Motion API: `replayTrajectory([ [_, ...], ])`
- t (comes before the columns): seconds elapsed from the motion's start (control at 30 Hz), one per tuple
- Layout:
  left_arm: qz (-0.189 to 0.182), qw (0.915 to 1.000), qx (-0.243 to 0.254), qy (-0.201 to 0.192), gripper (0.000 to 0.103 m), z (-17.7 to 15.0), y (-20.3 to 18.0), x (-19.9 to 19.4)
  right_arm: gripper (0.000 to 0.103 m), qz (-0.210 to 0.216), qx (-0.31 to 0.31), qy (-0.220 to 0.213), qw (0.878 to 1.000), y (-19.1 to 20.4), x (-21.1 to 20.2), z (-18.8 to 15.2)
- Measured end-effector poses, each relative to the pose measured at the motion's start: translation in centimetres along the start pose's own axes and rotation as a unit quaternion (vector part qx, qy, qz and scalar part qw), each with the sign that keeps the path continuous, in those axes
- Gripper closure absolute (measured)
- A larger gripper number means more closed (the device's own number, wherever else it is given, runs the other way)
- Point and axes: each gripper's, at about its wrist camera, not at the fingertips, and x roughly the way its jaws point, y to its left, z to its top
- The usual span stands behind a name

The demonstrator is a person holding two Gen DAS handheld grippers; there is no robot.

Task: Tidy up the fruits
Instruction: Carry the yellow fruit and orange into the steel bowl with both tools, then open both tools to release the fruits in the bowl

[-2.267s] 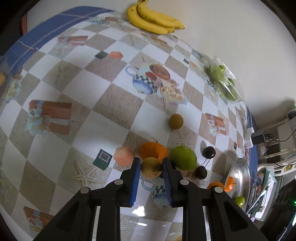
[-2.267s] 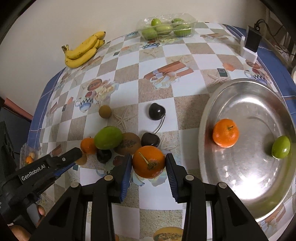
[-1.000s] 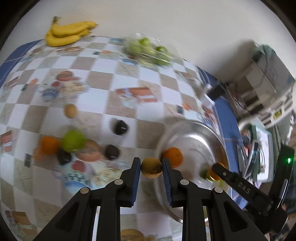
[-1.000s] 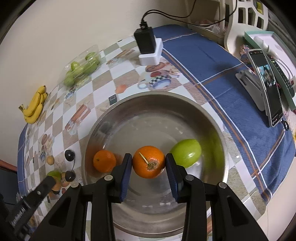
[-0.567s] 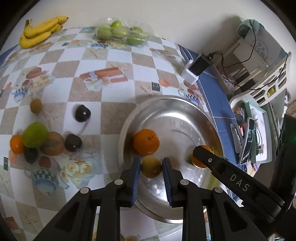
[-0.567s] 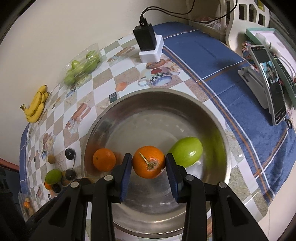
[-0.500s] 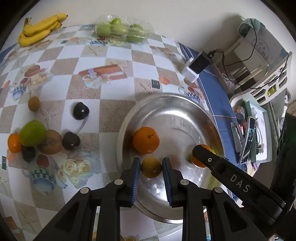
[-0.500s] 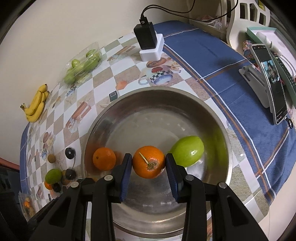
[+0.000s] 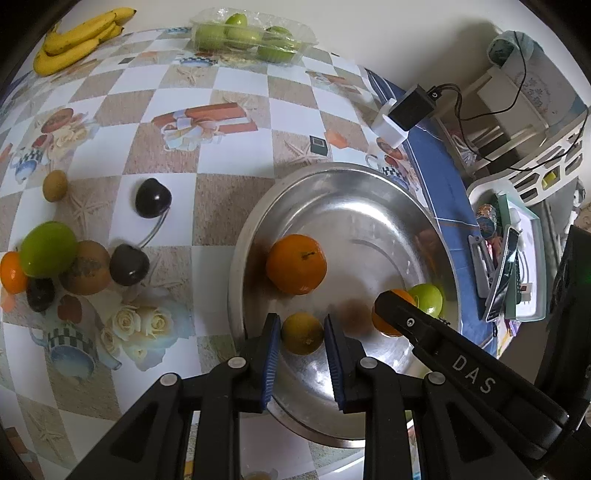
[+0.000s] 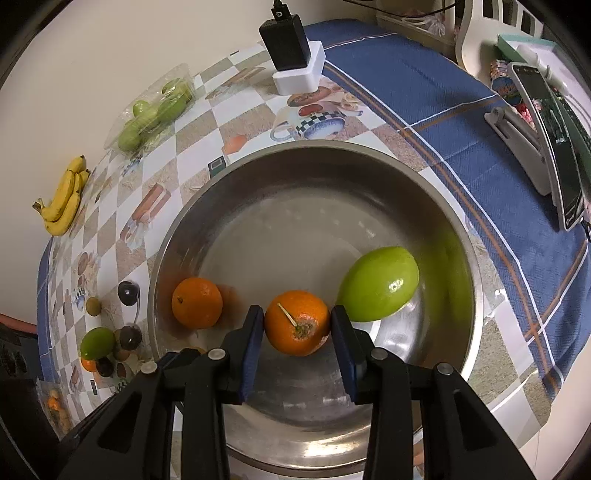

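Observation:
My left gripper (image 9: 300, 334) is shut on a small yellow-brown fruit (image 9: 302, 333), held just inside the near-left rim of the steel bowl (image 9: 369, 192). An orange (image 9: 296, 263) lies in the bowl beyond it. My right gripper (image 10: 296, 326) is shut on a stemmed orange (image 10: 296, 322) low over the bowl (image 10: 317, 155), between a loose orange (image 10: 197, 302) and a green mango (image 10: 379, 283). In the left wrist view the right gripper's finger (image 9: 406, 319) covers most of the held orange (image 9: 388, 321).
A fruit pile lies left of the bowl: green mango (image 9: 48, 249), kiwi (image 9: 85, 263), small orange (image 9: 12, 272), dark plums (image 9: 129, 264). Bananas (image 9: 79, 37) and a bag of green fruit (image 9: 251, 35) sit at the far edge. A charger (image 10: 291, 55) and phone stand (image 10: 546, 147) lie on the blue cloth.
My left gripper carried the small fruit from the table's left part to the bowl and sank toward its near rim. The right gripper with the orange stayed over the bowl.

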Motion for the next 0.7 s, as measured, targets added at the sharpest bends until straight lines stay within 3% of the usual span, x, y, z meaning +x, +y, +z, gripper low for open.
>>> replayTrajectory([
  [0.5, -0.003, 1.0, -0.002, -0.006, 0.075, 0.2, 0.1, -0.5, 0.062, 0.009, 0.003, -0.015, 1.0, 0.0, -0.8, 0.2],
  [0.7, -0.005, 0.9998, 0.0, -0.019, 0.062, 0.3, 0.0, -1.4, 0.062, 0.019, 0.004, -0.037, 0.999, 0.0, -2.0, 0.5],
])
